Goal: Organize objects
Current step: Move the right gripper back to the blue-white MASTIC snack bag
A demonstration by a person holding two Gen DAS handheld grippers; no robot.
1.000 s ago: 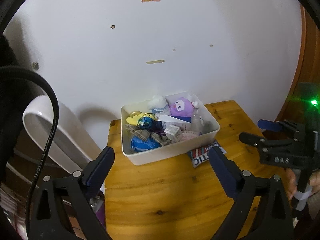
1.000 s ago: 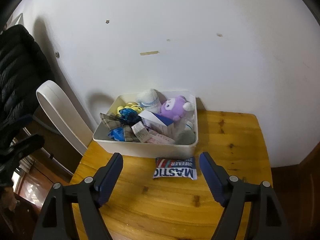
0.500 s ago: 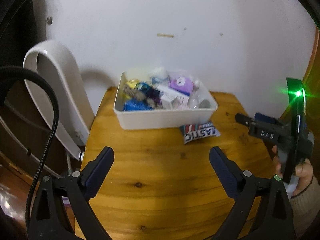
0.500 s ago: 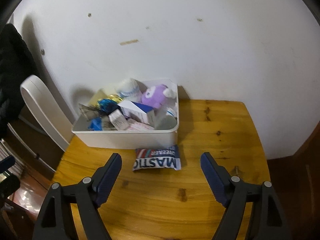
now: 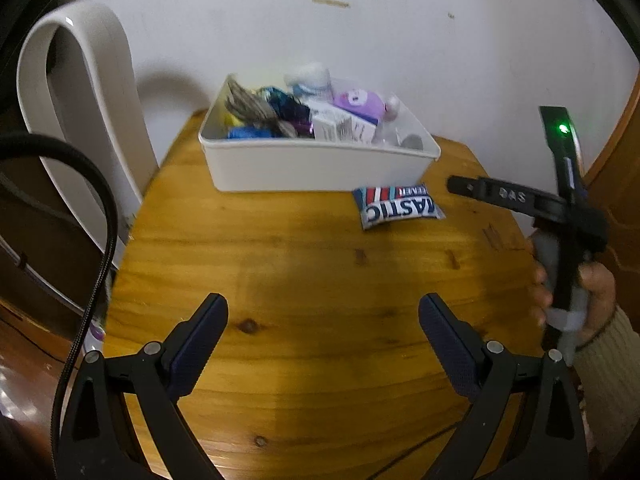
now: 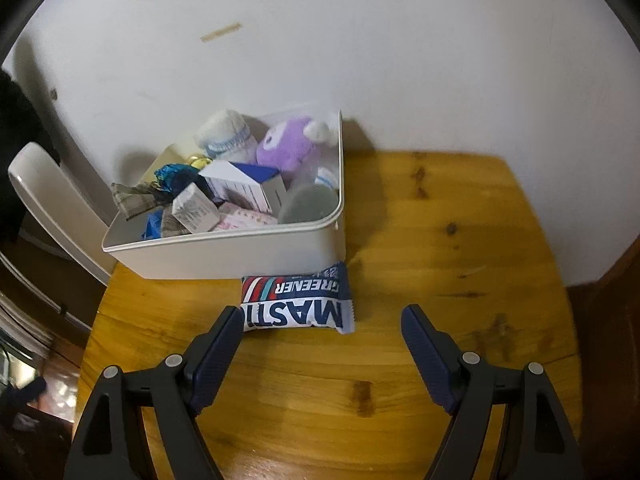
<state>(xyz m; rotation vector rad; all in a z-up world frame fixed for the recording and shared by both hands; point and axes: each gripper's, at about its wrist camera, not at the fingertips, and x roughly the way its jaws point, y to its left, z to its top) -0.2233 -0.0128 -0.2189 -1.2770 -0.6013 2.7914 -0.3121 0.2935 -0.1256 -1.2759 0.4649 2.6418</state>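
Note:
A white bin [image 5: 304,164] [image 6: 224,252] stands at the back of the wooden table [image 5: 320,280] [image 6: 440,240], full of small things: a purple plush [image 6: 288,148], a white sock [image 6: 228,132], small boxes [image 6: 244,188]. A blue-white sachet [image 5: 398,207] [image 6: 298,304] lies on the table just in front of the bin. My right gripper [image 6: 320,340] is open, just short of the sachet; it also shows in the left wrist view [image 5: 520,200]. My left gripper [image 5: 323,328] is open and empty over the table's front.
A white curved chair back [image 5: 80,80] [image 6: 52,204] stands left of the table against the white wall. A black cable [image 5: 104,240] hangs at the left. Brown wood panelling [image 5: 624,140] is at the right.
Both grippers have moved forward and down toward the table. The sachet now lies close in front of my right gripper. Both stay open.

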